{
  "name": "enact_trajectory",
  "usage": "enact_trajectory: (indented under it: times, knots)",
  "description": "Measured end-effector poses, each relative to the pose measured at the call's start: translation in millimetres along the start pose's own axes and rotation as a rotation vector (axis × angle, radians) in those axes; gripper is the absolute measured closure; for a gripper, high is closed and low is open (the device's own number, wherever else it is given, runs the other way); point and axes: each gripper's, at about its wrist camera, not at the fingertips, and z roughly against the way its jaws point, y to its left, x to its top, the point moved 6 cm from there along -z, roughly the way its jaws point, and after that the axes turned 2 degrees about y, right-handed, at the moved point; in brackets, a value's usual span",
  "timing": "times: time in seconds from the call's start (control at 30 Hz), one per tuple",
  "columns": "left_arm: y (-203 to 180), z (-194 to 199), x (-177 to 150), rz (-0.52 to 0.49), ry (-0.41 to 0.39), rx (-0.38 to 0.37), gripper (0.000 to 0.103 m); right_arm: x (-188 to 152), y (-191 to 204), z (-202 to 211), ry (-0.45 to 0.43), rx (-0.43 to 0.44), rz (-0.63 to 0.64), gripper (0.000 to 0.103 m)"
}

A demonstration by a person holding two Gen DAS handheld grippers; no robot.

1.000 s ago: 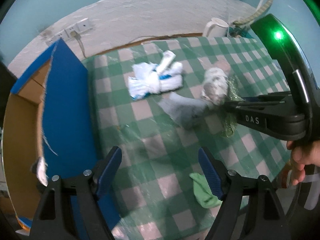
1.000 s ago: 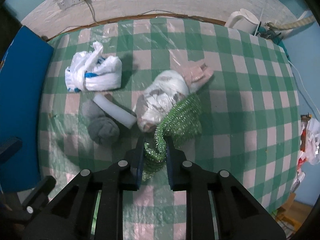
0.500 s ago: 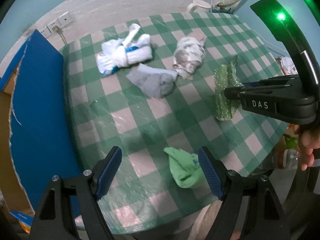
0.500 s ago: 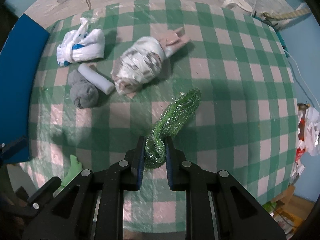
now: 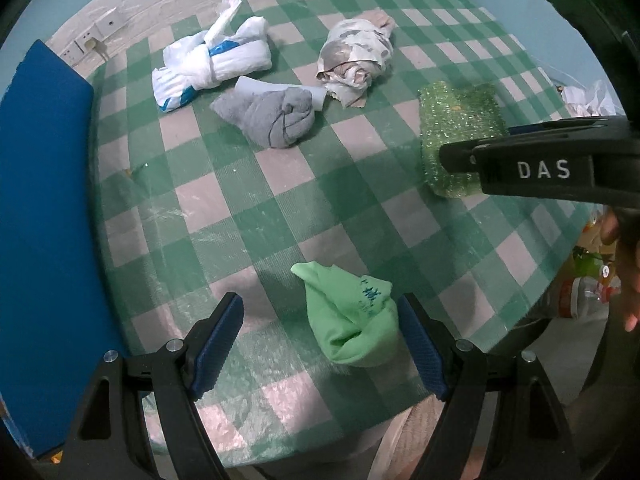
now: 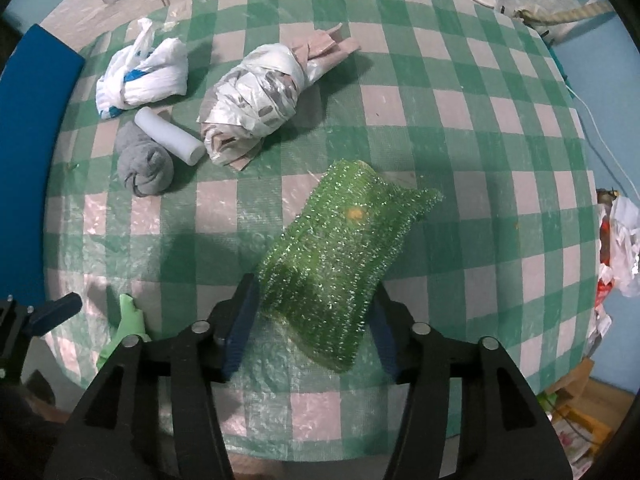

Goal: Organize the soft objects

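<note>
Right gripper [image 6: 310, 316] released, fingers spread around green scourer [image 6: 340, 256]; left gripper [image 5: 320, 344] released beside green cloth [image 5: 352, 320].

A glittering green scrubber [image 6: 340, 256] and a grey sock [image 5: 276, 116] are seen on the green-and-white checked tablecloth [image 5: 280, 200], beside a blue panel [image 5: 44, 220].

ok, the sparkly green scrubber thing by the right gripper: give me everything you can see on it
The green glittery scouring cloth is a flattened rectangle of sparkly, tinsel-like mesh, translucent green with a small orange spot near its middle. It lies diagonally on the checked tablecloth, its far end slightly curled up. Its near end sits between the open fingers of the right gripper, which are spread wider than the cloth; whether either finger touches it is unclear. No other object touches it.
</note>
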Motion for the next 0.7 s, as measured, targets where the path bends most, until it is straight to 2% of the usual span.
enact_trajectory:
  times: [0.07,0.13,0.27,0.33,0.5,0.7]
  knots:
    - [0,-2,2,0.001,-0.015,-0.007,0.024,0,-2,-2,0.002,-0.002,-0.006,0.044]
    - [0,-3,3,-0.003,-0.034,-0.014,0.034,-1,-4,-4,0.002,-0.009,-0.008,0.043]
    - [0,-11,5,-0.001,-0.032,-0.042,0.062,3,-8,-6,0.006,-0.013,-0.015,0.042]
    - [0,-16,5,0.001,-0.03,-0.049,0.069,7,-8,-9,0.007,-0.015,-0.021,0.042]
    - [0,-16,9,-0.008,-0.05,-0.067,0.077,12,-18,-10,0.01,-0.013,-0.038,0.042]
    - [11,-15,21,0.005,-0.072,-0.064,0.078,26,-24,-15,0.007,0.002,-0.064,0.041]
